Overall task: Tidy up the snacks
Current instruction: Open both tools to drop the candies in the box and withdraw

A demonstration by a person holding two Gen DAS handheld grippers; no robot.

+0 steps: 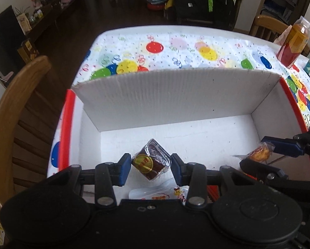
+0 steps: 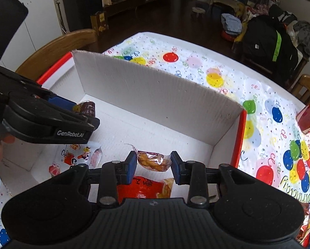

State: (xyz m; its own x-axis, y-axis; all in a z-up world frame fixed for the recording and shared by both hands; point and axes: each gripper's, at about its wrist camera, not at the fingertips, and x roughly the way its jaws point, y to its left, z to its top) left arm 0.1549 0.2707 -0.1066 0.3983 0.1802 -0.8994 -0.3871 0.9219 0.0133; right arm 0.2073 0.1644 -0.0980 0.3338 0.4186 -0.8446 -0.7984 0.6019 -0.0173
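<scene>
**Two snacks held over the box**

The brown cake (image 1: 150,161) is sitting between the pads of the left gripper (image 1: 150,167), which are pinching its clear wrapper, above the floor of the white box (image 1: 175,101). The golden pastry (image 2: 153,161) is being clamped the same way by the right gripper (image 2: 153,165), also inside the box. Below them a cartoon packet (image 2: 82,157) and a red packet (image 2: 142,188) are lying on the box floor. The box is resting on a balloon tablecloth (image 1: 175,49), with a juice bottle (image 1: 293,43) standing well apart.
</scene>
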